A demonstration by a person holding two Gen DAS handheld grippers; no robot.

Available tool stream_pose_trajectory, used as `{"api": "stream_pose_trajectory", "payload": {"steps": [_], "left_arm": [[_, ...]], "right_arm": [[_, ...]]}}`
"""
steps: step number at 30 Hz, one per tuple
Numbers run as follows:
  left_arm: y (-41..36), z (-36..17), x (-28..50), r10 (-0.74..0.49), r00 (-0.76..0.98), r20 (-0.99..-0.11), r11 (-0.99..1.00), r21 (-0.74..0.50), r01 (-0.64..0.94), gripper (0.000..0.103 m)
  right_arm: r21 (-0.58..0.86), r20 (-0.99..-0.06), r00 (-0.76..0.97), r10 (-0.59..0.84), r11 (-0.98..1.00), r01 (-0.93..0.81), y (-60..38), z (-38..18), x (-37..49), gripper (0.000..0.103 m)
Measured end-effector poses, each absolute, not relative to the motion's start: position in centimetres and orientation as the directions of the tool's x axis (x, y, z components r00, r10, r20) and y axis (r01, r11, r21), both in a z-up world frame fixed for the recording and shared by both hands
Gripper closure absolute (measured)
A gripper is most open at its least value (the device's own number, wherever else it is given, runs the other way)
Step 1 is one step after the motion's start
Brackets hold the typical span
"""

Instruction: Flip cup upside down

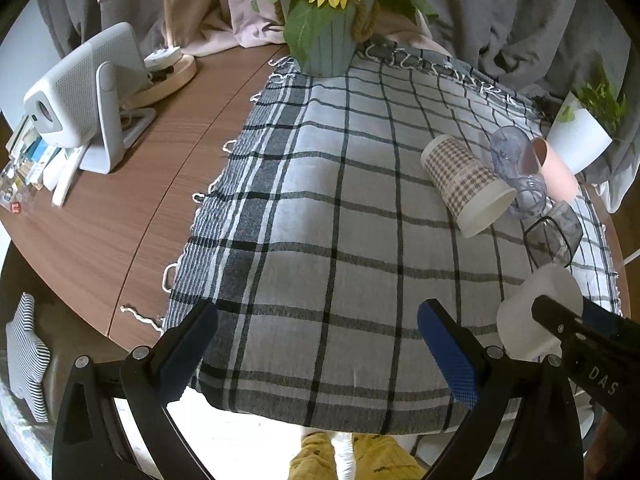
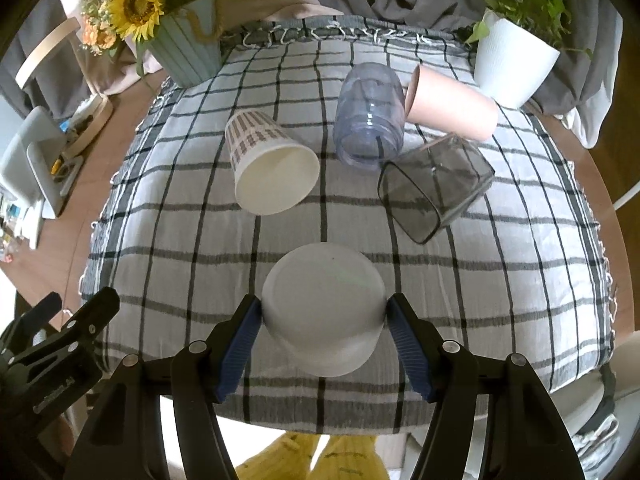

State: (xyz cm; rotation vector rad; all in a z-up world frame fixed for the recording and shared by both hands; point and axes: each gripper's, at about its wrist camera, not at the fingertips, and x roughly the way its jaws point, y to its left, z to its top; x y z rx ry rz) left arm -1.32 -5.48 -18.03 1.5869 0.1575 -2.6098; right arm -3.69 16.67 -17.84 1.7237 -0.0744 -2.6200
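My right gripper [image 2: 325, 322] is shut on a white cup [image 2: 326, 308], whose flat bottom faces the camera, above the near part of the checked cloth [image 2: 160, 208]. The same white cup [image 1: 538, 312] shows at the right of the left wrist view, held by the right gripper [image 1: 560, 320]. My left gripper [image 1: 316, 344] is open and empty over the cloth's [image 1: 320, 220] near edge. Other cups lie on their sides: a houndstooth paper cup [image 2: 272, 160], a clear bluish cup [image 2: 370, 116], a pink cup [image 2: 452, 106] and a smoky square glass [image 2: 434, 188].
A sunflower vase [image 2: 188, 48] stands at the cloth's far left and a white plant pot [image 2: 514, 60] at the far right. On the wooden table [image 1: 120, 200] to the left are a grey speaker [image 1: 80, 92], a lamp base [image 1: 168, 76] and books [image 1: 32, 160].
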Motion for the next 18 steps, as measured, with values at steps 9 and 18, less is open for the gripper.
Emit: {"api": "stream_pose_trajectory", "payload": {"steps": [9, 18], "left_arm": [[-4.9, -18.8, -2.0, -0.043, -0.442, -0.896, -0.993, -0.010, 0.118, 0.001], [-4.5, -18.5, -2.1, -0.061, -0.451, -0.890, -0.995, 0.018, 0.099, 0.001]], "right_arm": [[0.035, -0.911, -0.411, -0.015, -0.999, -0.042, 16.9, -19.0, -5.2, 0.038], [0.044, -0.928, -0.371, -0.026, -0.998, -0.041, 16.8, -20.2, -4.2, 0.038]]}}
